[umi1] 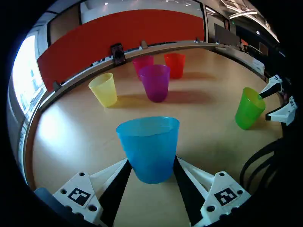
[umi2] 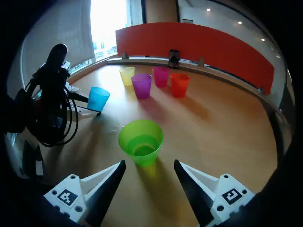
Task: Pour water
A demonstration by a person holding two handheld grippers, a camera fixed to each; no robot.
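Blue cup (umi1: 149, 147), smooth translucent plastic and tapered, is clamped between both fingers of the left gripper (umi1: 152, 160); whether it rests on the table (umi2: 219, 125) cannot be told. Right gripper (umi2: 148, 162) is spread apart, its fingertips flanking but not touching the green cup (umi2: 141, 142) on the pale wood; water inside is hard to make out. Farther off stand a yellow cup (umi1: 103, 89), a purple cup (umi1: 155, 82), a pink cup (umi1: 143, 62) partly hidden behind it, and an orange cup (umi1: 175, 65). White fingers bear square black code markers (umi1: 78, 196).

There is a blue cup (umi1: 149, 151), a green cup (umi2: 141, 145) and a red partition (umi1: 125, 34).
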